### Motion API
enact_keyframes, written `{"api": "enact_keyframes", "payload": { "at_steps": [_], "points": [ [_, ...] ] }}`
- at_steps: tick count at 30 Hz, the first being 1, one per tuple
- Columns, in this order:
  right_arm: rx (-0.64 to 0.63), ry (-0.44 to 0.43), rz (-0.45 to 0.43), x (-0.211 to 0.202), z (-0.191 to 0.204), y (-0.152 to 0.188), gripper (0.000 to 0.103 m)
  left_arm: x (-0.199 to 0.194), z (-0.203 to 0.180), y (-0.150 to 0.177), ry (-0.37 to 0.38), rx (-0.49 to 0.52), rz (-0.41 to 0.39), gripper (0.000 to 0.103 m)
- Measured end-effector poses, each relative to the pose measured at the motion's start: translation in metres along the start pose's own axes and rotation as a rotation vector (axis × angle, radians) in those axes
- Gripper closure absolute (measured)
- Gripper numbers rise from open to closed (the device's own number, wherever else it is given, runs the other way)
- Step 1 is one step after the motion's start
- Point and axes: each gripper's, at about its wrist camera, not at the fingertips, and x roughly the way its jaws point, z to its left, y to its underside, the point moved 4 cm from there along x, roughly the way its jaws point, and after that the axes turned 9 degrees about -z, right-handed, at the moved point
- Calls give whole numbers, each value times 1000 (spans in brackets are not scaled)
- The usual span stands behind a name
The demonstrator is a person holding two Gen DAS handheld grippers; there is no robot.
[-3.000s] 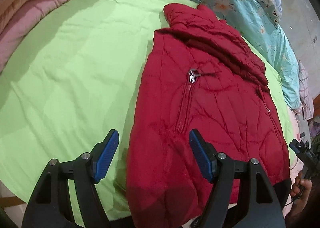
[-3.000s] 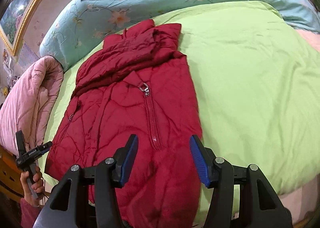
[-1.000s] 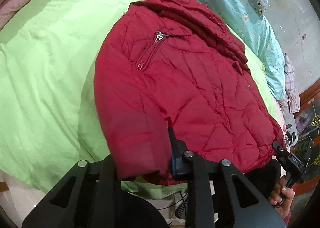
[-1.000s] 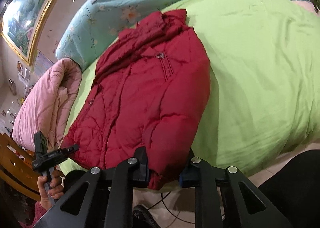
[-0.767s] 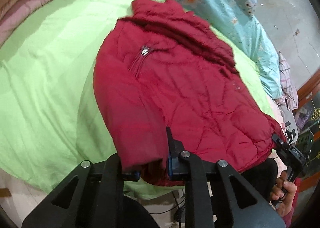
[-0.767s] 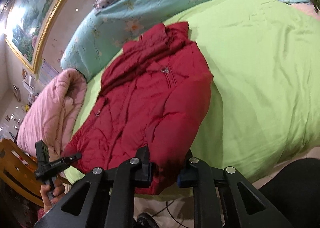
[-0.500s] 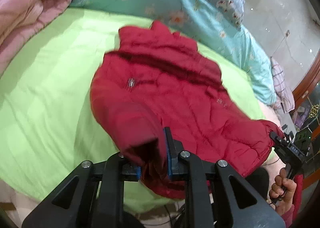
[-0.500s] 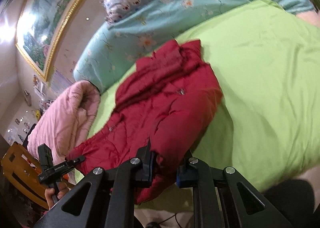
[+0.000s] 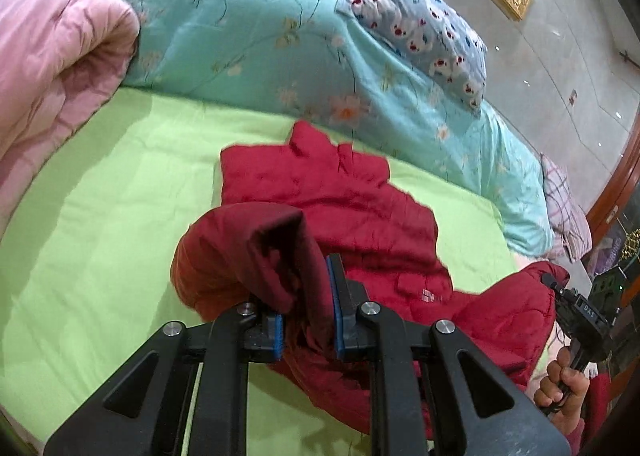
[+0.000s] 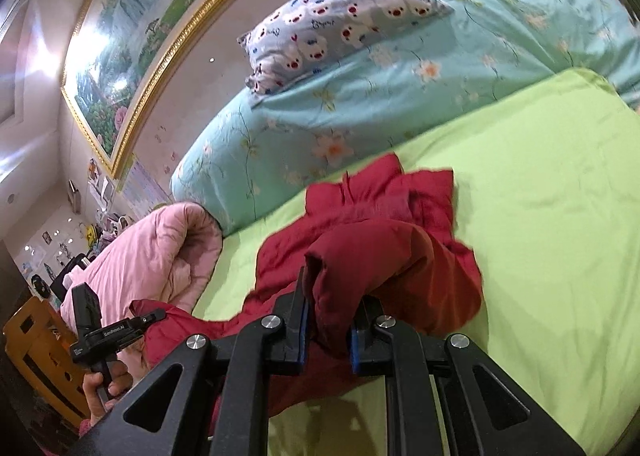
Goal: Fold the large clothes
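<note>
Red puffer jacket (image 9: 352, 207), quilted and softly crumpled, is lying on the lime-green bed sheet (image 9: 112, 191), its collar pointing toward 12 o'clock, near the floral turquoise duvet (image 9: 248, 39). You are pinching a bunched fold of its hem in the left claw (image 9: 306, 320), blue pads pressed nearly together on the fabric. Your right claw (image 10: 326, 330) is likewise clamping a thick roll of hem. A pink quilt (image 10: 160, 252) is bulging at 9 o'clock in the right wrist view.
</note>
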Motion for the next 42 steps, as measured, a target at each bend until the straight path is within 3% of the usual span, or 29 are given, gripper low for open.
{"api": "enact_keyframes", "payload": {
  "at_steps": [17,32,42],
  "points": [
    [-29,47,-37,112,-24,-73,90,112,-1,-84,-63,-4,-39,88],
    [28,157,37,249,-83,-104,90,262,40,-117,-141,-63,104,88],
    [44,232,64,311,-121,-107,96,333,58,-109,-205,-76,159,87]
  ]
}}
